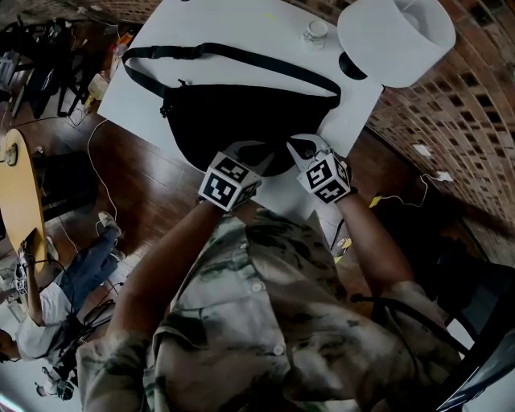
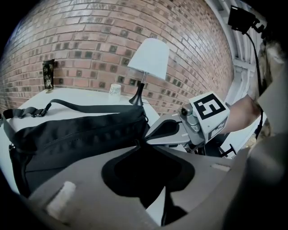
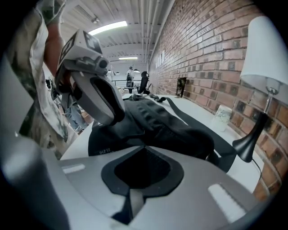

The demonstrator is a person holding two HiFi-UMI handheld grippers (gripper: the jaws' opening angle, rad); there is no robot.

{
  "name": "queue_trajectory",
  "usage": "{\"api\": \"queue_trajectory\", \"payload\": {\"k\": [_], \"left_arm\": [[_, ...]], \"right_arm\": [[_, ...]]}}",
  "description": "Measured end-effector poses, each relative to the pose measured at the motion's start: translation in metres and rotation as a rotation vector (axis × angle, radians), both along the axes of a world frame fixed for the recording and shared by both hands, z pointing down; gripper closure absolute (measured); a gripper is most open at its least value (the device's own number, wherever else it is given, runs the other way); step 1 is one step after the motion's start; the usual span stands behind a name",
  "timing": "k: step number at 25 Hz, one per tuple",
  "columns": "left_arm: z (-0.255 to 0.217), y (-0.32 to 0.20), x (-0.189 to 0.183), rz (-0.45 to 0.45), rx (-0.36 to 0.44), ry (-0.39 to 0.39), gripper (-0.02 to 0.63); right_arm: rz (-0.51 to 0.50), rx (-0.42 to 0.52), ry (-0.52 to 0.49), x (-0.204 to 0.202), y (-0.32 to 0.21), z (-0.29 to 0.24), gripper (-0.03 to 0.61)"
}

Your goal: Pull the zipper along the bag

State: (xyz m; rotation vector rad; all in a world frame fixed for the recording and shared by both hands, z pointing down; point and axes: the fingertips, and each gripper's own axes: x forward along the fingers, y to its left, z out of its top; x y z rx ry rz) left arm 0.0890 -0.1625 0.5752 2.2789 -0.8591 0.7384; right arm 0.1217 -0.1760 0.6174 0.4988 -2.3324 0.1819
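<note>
A black waist bag (image 1: 233, 121) lies on the white table (image 1: 201, 24), its strap (image 1: 225, 52) looped along the far side. Both grippers sit at the bag's near edge, close together. My left gripper (image 1: 245, 153) has its tips against the dark fabric (image 2: 76, 130); in the left gripper view the tips (image 2: 137, 143) stand almost together, and I cannot make out whether they press. My right gripper (image 1: 304, 150) is shut on the bag's end, pinching fabric (image 3: 166, 126) at its tips (image 3: 143, 147). The zipper pull itself is not distinguishable.
A white lamp (image 1: 394, 36) and a small cup (image 1: 315, 32) stand at the table's far right corner. A dark bottle (image 2: 48, 76) stands at the back by the brick wall. A wooden table (image 1: 20, 193) and a seated person (image 1: 64, 282) are at the left.
</note>
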Motion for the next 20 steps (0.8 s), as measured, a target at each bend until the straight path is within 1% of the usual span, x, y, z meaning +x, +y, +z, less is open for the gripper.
{"api": "queue_trajectory", "payload": {"k": [1,6,12,16,18,20], "left_arm": [[0.004,-0.002,0.001,-0.003,-0.007,-0.014,0.515],[0.02,-0.004,0.007,-0.003,-0.047,-0.062,0.477],[0.038,-0.014,0.008,-0.053,-0.088,-0.132,0.474],[0.048,-0.014,0.009,-0.062,-0.118,-0.182,0.474],[0.052,-0.014,0.01,-0.061,-0.117,-0.215,0.476],[0.057,-0.014,0.011,-0.051,-0.1,-0.26,0.477]], "right_arm": [[-0.004,-0.004,0.008,0.0,0.0,0.004,0.572],[-0.019,-0.019,0.036,-0.003,0.001,0.016,0.572],[-0.018,-0.03,0.033,-0.005,0.0,0.018,0.572],[-0.007,-0.034,0.027,-0.004,0.0,0.018,0.572],[-0.001,-0.036,0.023,-0.004,0.0,0.018,0.572],[0.004,-0.039,0.021,-0.004,0.0,0.019,0.572]]}}
